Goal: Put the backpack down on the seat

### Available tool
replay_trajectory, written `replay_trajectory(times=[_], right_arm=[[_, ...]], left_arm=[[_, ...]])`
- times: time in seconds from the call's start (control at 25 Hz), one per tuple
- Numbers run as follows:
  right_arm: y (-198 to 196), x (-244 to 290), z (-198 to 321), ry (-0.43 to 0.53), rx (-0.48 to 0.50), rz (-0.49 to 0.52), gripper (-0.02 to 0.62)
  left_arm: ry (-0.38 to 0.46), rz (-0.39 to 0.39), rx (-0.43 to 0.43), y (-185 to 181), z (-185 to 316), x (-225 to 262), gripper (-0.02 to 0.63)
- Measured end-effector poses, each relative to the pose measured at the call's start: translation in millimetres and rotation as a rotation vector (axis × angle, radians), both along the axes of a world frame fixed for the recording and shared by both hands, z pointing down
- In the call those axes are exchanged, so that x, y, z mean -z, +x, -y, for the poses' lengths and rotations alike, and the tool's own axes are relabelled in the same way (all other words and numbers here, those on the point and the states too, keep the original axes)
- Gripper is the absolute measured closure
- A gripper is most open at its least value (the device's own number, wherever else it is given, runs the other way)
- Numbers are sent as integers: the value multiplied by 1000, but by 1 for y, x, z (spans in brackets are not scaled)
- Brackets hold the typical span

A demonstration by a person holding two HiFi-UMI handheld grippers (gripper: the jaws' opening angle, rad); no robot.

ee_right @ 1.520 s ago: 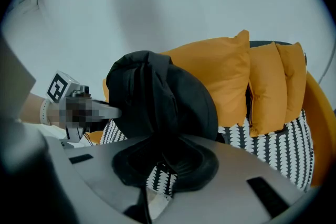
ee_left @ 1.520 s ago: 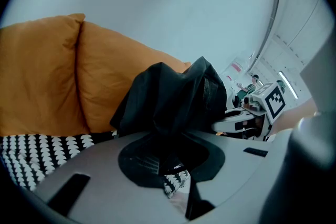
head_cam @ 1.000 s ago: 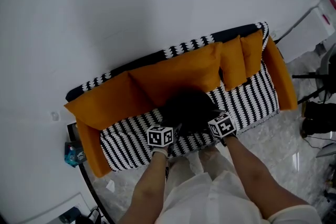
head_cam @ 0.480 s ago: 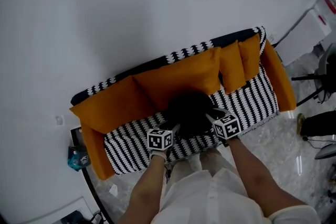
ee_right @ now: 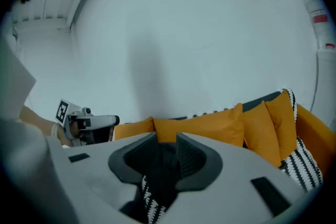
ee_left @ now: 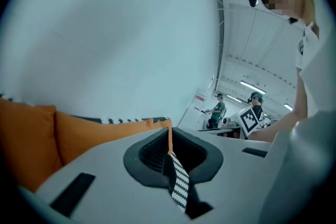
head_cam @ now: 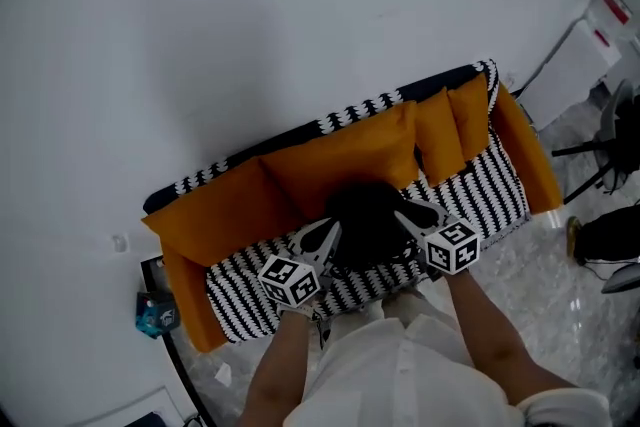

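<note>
The black backpack [head_cam: 365, 220] is lying mid-way along the sofa's striped seat [head_cam: 480, 185], leaning against the orange cushions [head_cam: 340, 155]. At its near left the left tongs [head_cam: 325, 235] are hovering, jaws just closing to a thin slit with nothing between them. At its right the right tongs [head_cam: 408, 213] are standing slightly apart, gripping nothing.

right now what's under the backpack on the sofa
The black backpack lies on the sofa's black-and-white striped seat, in front of the orange cushions. The seat directly beneath it is covered, so anything lying there cannot be seen.
</note>
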State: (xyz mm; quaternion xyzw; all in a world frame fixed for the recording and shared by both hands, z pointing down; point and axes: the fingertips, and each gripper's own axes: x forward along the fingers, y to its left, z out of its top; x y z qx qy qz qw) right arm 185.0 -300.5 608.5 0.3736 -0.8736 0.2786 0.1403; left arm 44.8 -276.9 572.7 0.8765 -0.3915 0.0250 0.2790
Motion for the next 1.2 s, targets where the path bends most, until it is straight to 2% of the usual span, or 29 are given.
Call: replay_trajectory(times=[0.12,0.24,0.4,0.56,0.64,0.88,1.2], right_arm=[[0,30,-1,70,-2,47,506],[2,57,-3,135,-19,75,563],[3,98,-12,235,-6,125,575],[5,126,-15,306,4,117,577],[6,137,-15,331,1,105,577],[16,155,-15,359,-21,76,578],[19,156,-18,363,-22,32,578]], left_arm=[[80,21,-7,-2,1,27,566],[129,5,6,-6,3,49,568],[214,16,5,-12,2,82,575],[290,94,-37,-9,3,102,577],[309,98,-43,-8,2,110,577],[365,70,-52,-12,-2,131,577],[369,65,-65,-12,0,135,577]])
